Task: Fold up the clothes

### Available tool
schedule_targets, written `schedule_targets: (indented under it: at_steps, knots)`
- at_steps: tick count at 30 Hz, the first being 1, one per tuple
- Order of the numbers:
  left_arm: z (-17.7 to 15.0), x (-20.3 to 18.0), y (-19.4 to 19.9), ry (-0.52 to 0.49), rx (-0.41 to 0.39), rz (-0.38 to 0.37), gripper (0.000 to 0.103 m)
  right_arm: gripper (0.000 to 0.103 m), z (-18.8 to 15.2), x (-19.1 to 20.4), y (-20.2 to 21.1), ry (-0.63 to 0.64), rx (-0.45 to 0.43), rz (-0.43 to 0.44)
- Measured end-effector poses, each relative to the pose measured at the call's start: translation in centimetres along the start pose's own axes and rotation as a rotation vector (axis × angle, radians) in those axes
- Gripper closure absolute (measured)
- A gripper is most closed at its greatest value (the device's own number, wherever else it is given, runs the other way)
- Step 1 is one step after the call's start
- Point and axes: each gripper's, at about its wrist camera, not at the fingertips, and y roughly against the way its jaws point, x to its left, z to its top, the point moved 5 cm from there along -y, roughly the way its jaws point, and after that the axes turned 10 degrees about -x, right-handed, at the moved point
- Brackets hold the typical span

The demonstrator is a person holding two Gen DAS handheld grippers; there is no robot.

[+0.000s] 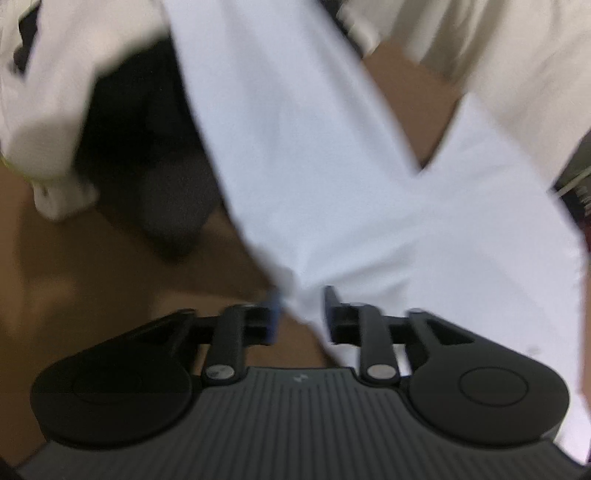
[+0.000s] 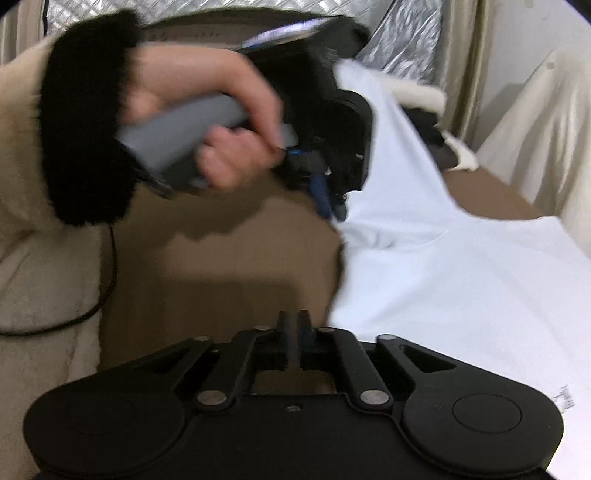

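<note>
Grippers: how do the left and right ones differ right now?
The left gripper has its fingers well apart, the right gripper only a slit. White cloth lies between the left gripper's fingers; nothing shows between the right gripper's. Both are black.

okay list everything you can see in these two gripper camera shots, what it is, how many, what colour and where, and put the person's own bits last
white garment: one, white, spread over the brown surface, its edge between the left gripper's fingers
brown surface: one, brown, under the garment
dark clothing: one heap, black and grey, left of the white garment in the left wrist view
cream cloth: cream, upper right of the left wrist view; count unclear
quilted foil sheet: one, silver, at the back
black cable: one, black, at the left of the right wrist view
left gripper: one, black with blue pads, fingers apart around the garment's edge
right gripper: one, black, fingers nearly together, nothing seen between them
hand: one, grips the left gripper's grey handle
sleeve cuff: one, black fur on cream
</note>
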Motion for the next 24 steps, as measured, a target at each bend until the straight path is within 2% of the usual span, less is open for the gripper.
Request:
schedule_targets:
  at_steps: [1,2,4,7,9,11,13,15,17,19,22,24]
  knots:
    - [0.3,0.3,1.8,-0.018,-0.059,0.005,0.059,0.071,0.2,-0.5,0.1,0.004,-0.004,-0.013]
    - [0.7,0.6,3.6,-0.037,-0.118,0.011,0.058,0.057,0.2,-1.3,0.2,0.002,-0.006,-0.027]
    - [2.0,1.1,5.9,-0.042,-0.247,0.021,0.048,0.055,0.5,-2.9,0.3,-0.016,-0.015,-0.063]
    - [4.7,3.3,7.7,0.054,-0.434,0.054,0.033,0.055,1.0,-5.4,0.4,-0.069,-0.028,-0.102]
    - [7.1,4.8,7.7,0.107,-0.503,0.136,0.033,0.055,0.9,-6.2,1.0,-0.096,-0.033,-0.123]
    - [9.8,7.0,8.2,0.136,-0.537,0.238,0.033,0.055,0.8,-6.9,1.6,-0.118,-0.037,-0.144]
    - [13.0,7.9,6.9,0.137,-0.581,0.289,0.031,0.055,0.8,-7.8,1.6,-0.126,-0.046,-0.162]
    - [15.4,10.2,6.5,0.124,-0.602,0.353,0.030,0.055,0.9,-8.3,1.7,-0.091,-0.054,-0.193]
    - [18.3,12.2,5.2,0.112,-0.584,0.391,0.027,0.055,1.0,-8.6,1.6,-0.049,-0.046,-0.197]
    - [20.8,14.4,2.4,0.092,-0.534,0.397,0.026,0.053,0.9,-8.3,2.0,-0.032,-0.039,-0.164]
    - [21.5,16.7,0.3,0.144,-0.399,0.376,0.028,0.048,-0.1,-8.4,1.6,-0.048,0.002,-0.066]
    - [22.1,16.7,0.8,0.155,-0.428,0.331,0.028,0.049,-0.4,-8.9,0.9,-0.022,0.025,-0.065]
